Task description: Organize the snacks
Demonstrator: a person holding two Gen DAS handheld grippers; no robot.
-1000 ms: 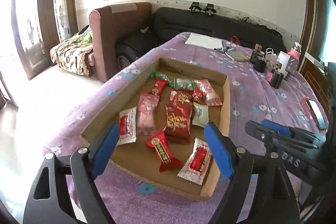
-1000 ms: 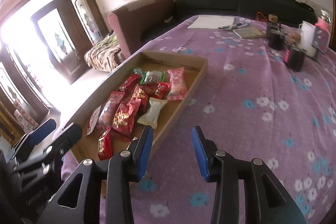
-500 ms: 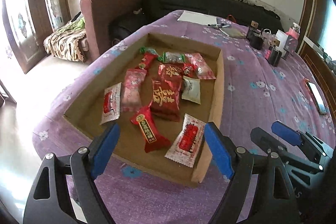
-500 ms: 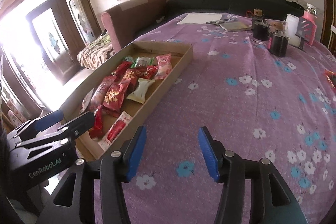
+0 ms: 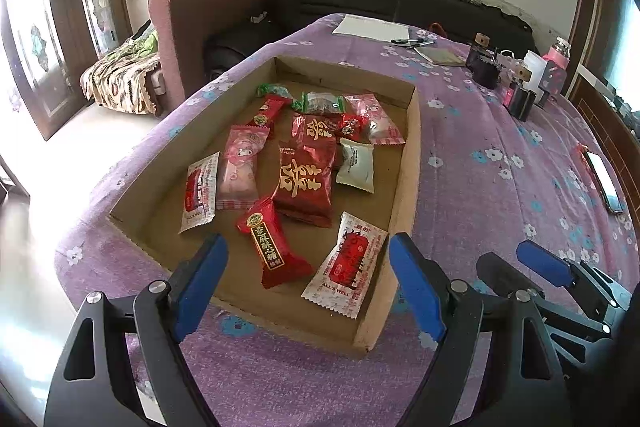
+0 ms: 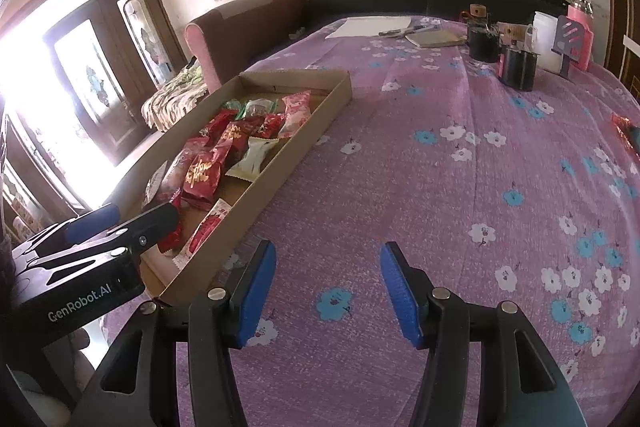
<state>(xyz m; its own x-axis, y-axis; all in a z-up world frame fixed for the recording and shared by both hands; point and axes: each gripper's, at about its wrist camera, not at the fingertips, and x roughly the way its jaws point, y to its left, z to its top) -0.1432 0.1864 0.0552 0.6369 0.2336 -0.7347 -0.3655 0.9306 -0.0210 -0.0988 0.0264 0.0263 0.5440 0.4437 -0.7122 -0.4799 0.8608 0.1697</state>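
Observation:
A shallow cardboard tray (image 5: 408, 163) on the purple flowered cloth holds several wrapped snacks: a big red packet (image 5: 306, 183), a red candy (image 5: 270, 245), a white-and-red sachet (image 5: 348, 269), a pink packet (image 5: 240, 167) and a white packet (image 5: 355, 167). My left gripper (image 5: 308, 279) is open and empty above the tray's near end. My right gripper (image 6: 328, 291) is open and empty over bare cloth right of the tray (image 6: 304, 143). The right gripper also shows in the left wrist view (image 5: 520, 263).
Black cups (image 6: 516, 67), a white container (image 6: 548, 39) and a pink bottle (image 6: 580, 7) stand at the far right. Paper and pens (image 5: 372, 27) lie at the far end. A phone (image 5: 604, 179) lies at the right edge. A sofa (image 5: 208, 11) stands beyond.
Both grippers have drawn back and risen a little, so the tray sits farther ahead. My right gripper's jaws have opened wider. The snacks have not moved.

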